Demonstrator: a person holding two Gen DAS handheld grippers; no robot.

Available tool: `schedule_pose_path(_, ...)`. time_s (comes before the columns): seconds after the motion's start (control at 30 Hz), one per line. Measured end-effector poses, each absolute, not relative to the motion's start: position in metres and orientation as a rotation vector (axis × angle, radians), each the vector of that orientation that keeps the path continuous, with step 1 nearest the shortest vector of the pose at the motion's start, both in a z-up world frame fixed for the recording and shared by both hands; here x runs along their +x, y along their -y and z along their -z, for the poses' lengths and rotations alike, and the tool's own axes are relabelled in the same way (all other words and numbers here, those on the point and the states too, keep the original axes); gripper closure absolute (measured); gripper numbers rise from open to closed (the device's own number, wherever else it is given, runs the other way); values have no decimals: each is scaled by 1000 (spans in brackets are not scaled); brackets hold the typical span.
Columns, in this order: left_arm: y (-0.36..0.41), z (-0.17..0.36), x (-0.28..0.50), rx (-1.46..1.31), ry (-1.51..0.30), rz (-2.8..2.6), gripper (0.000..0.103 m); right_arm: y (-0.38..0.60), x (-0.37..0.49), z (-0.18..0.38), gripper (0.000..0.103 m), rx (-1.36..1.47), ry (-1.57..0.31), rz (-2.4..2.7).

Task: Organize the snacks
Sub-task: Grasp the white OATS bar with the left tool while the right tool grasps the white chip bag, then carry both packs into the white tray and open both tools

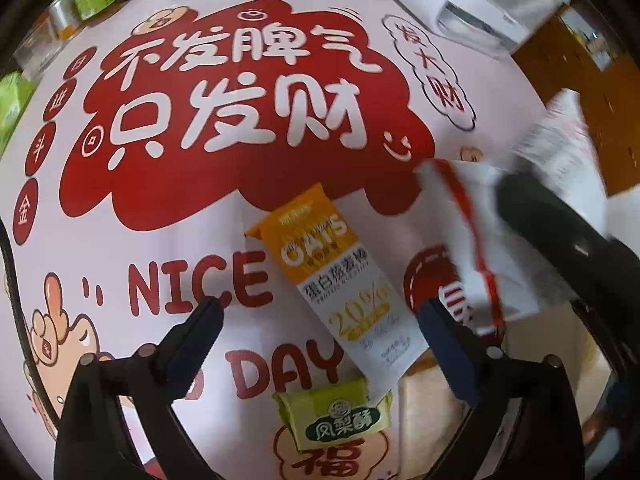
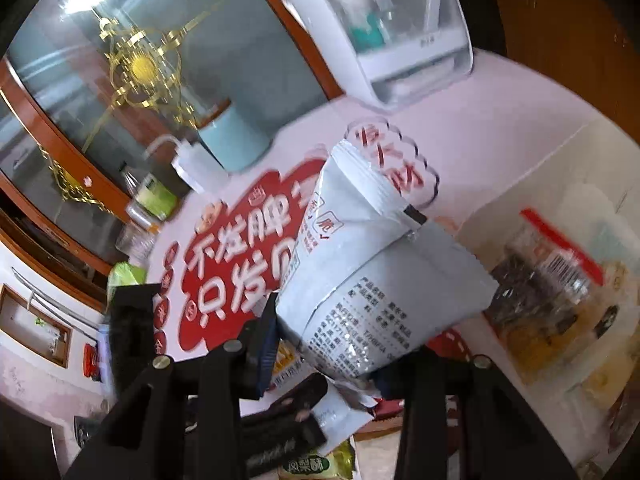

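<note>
Right tongs clamped on a white snack pouch, black print on its back, lifted off the bench. Left tongs wide open, gripping nothing, straddling an orange-white oat bar lying flat. Green pineapple cake pack just below it. Clear bin with snacks to the right.

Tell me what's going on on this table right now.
A person is sorting snacks with a handheld gripper in each hand. The right gripper is shut on a white snack packet and holds it above the printed tablecloth, near a clear bin with snacks already in it. The left gripper hangs open over an oat bar lying flat on the cloth, with a green pineapple cake packet just below it. Neither of those two has been picked up yet.
</note>
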State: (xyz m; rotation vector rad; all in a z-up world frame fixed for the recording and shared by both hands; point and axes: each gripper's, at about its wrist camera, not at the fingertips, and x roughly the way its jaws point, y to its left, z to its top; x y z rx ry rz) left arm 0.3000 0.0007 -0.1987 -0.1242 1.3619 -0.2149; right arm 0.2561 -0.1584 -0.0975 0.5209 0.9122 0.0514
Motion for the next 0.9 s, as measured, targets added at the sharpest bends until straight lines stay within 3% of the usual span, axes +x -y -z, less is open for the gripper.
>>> schedule_pose_path(0.27,4,213,316,-165,-1390,61,6,172,240,80,65,523,-866,-68)
schedule_pose_path(0.5,17,215,311,-78,-1373,-23,48,193,221,78,65,547,-862,-54)
schedule_pose_path(0.73,26,196,295,-61,-1332,23,64,218,195,73,65,567,-852,-37)
schedule_pose_path(0.9,42,158,273,-27,-1267,82,65,242,167,58,65,565,-825,-29)
